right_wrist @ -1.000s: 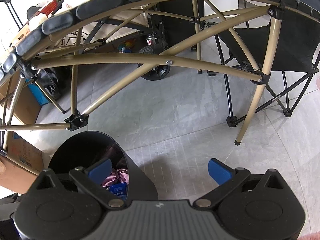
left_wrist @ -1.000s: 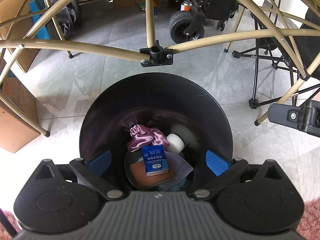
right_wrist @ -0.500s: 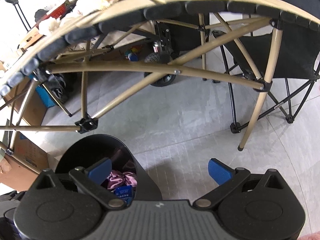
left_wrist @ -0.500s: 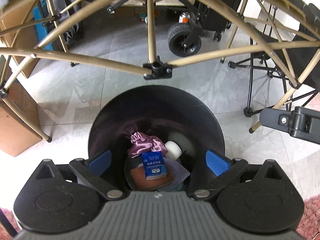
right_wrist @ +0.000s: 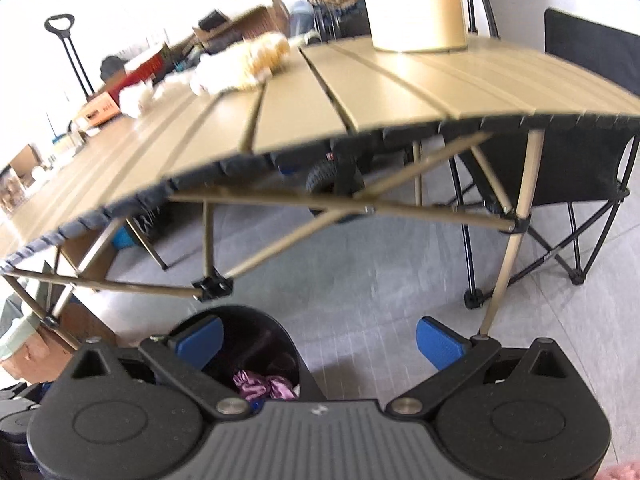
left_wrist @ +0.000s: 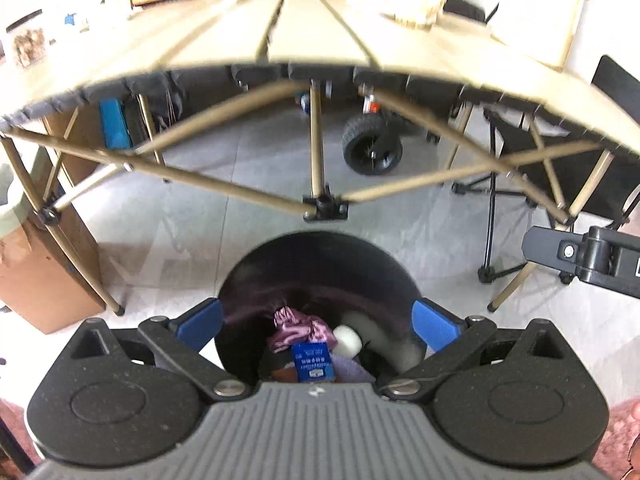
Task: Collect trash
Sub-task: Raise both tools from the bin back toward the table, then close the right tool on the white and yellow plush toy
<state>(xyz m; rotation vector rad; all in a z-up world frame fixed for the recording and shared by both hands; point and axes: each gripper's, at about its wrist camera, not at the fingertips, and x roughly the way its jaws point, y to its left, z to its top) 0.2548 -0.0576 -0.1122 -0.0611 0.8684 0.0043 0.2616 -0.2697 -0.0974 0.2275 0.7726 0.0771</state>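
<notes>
In the left wrist view, the left gripper (left_wrist: 318,326) is held wide apart with nothing in it, right above the black bin (left_wrist: 320,264), where a purple cloth (left_wrist: 298,328), a blue box (left_wrist: 312,366) and a white roll (left_wrist: 347,340) are seen lying together. In the right wrist view, the right gripper (right_wrist: 318,338) is also spread wide and holds nothing, the bin (right_wrist: 256,340) is seen under its left finger (right_wrist: 200,340), and the tan table (right_wrist: 360,92) is seen above.

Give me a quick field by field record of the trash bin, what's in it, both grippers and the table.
bin: black round trash bin on the floor by the folding table
contents: purple satin scrunchie, blue packet, white roll
left gripper: open, empty, above the bin
right gripper: open, empty
tabletop: crumpled white tissues
</notes>
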